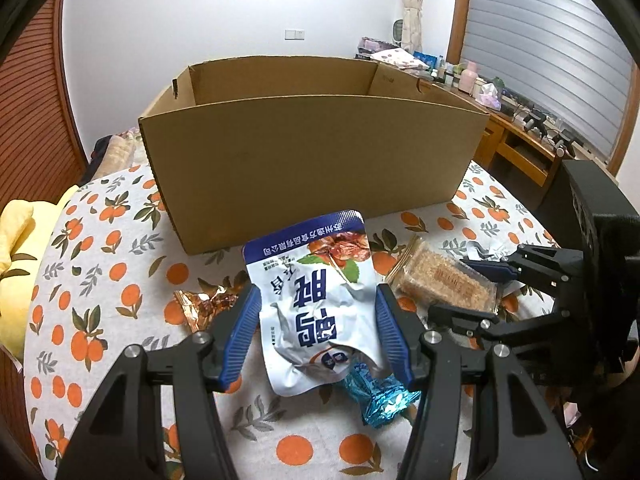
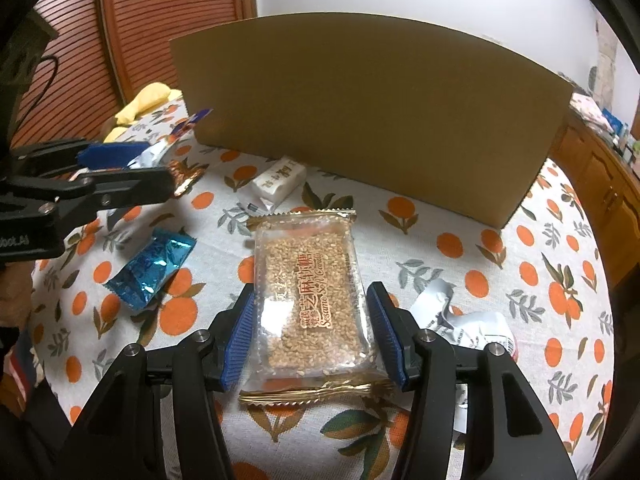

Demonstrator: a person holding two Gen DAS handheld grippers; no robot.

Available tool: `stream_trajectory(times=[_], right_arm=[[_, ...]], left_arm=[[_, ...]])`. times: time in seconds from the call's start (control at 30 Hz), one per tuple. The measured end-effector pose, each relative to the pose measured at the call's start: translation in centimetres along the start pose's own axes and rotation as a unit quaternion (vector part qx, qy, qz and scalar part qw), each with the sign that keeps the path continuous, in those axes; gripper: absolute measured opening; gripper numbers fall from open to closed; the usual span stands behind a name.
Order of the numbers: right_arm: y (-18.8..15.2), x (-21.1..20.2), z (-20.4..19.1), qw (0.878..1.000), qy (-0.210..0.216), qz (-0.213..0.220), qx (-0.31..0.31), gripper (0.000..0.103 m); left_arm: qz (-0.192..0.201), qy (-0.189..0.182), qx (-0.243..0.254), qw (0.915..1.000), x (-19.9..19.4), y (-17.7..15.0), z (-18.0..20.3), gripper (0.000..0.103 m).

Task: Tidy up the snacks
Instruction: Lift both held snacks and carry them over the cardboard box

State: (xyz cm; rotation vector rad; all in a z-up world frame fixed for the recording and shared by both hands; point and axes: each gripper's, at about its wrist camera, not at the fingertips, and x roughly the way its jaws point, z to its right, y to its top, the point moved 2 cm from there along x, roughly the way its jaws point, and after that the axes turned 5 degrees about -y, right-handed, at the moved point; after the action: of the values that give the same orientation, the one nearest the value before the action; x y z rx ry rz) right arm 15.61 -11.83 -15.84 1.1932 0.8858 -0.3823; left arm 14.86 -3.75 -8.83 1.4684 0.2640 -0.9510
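An open cardboard box (image 1: 312, 152) stands on the table at the back; it also shows in the right wrist view (image 2: 360, 120). My left gripper (image 1: 318, 320) is closed on a white and blue snack pouch (image 1: 316, 300), its fingers pressing both sides. My right gripper (image 2: 312, 328) straddles a clear sesame candy pack (image 2: 312, 292) lying flat; the blue pads touch its edges. That pack also shows in the left wrist view (image 1: 444, 280). A blue foil candy (image 2: 152, 268) lies to the left.
A gold foil wrapper (image 1: 204, 306) lies left of the pouch. A white wrapped snack (image 2: 276, 186) sits by the box. A crumpled silver-white packet (image 2: 468, 324) lies at right. The tablecloth (image 2: 500, 280) has an orange print. A yellow cloth (image 1: 16, 256) lies left; a wooden desk (image 1: 520, 148) stands right.
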Motion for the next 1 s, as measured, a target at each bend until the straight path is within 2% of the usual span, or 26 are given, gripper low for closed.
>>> stream_trajectory(times=[0.07, 0.67, 1.0], right_arm=[[0.1, -0.1, 0.0, 1.0, -0.004, 0.003, 0.001, 0.051], [1.1, -3.0, 0.6, 0.999, 0.007, 0.04, 0.002, 0.049], [0.1, -1.1, 0.5, 1.0, 0.019, -0.006, -0.007, 0.05]], left_arm=[[0.001, -0.001, 0.0, 1.0, -0.1, 0.0, 0.0, 0.057], [0.012, -0.004, 0.009, 0.9999, -1.1, 0.2, 0.7, 0.057], [0.007, -0.005, 0.01, 0.9999, -0.8, 0.1, 0.7, 0.057]])
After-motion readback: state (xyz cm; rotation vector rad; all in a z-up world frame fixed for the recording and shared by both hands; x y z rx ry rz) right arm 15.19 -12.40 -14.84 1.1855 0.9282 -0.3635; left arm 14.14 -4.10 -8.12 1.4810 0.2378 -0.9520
